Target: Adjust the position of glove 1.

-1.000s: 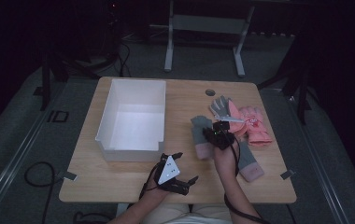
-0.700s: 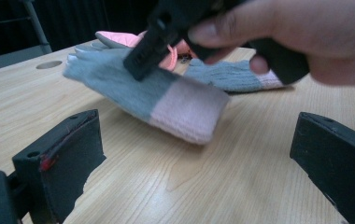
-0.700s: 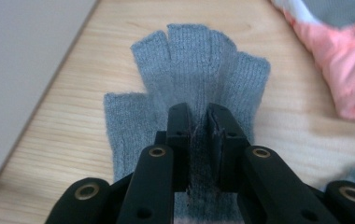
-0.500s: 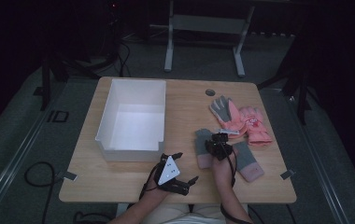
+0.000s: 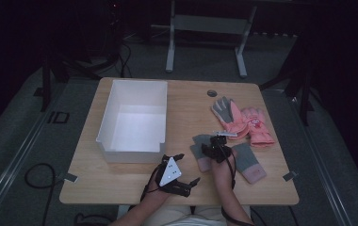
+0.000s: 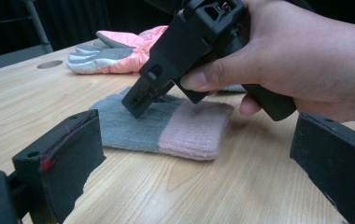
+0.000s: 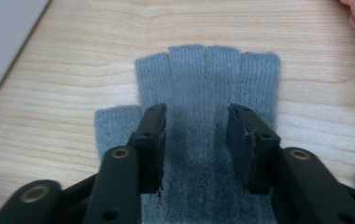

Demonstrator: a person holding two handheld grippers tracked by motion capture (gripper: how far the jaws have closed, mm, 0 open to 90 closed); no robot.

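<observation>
Table: a pale wooden table (image 5: 120,188) stood in a dark room, seen from above, with a small round hole (image 5: 212,93) near its far edge.
Bin: an open white bin (image 5: 109,122) sat on the left half of the table, nothing visible inside it.
Pink gloves: a pair of pink gloves with grey palms (image 5: 243,120) lay at the far right, well apart from the bin.
Grey gloves: two knitted grey gloves lay near the front right; the left one (image 5: 199,149) had short fingers and a pale pink cuff, and the other grey glove (image 5: 248,162) lay just beside it to the right.
In the way: in the high view the right hand (image 5: 222,165) and its tool covered much of the left grey glove.
Right gripper: the right gripper (image 7: 196,140) pointed down at the glove's palm, its jaws parted and straddling the knit, not pinching it; whether the tips touched the fabric could not be told.
Left gripper: the left gripper (image 5: 174,172) rested low by the table's front edge, jaws spread wide apart and holding nothing, aimed toward the glove's cuff.
Change: a second earlier the right gripper had been farther back near the pink gloves; it had since come toward the person onto the grey glove. The left gripper had stayed put.
</observation>
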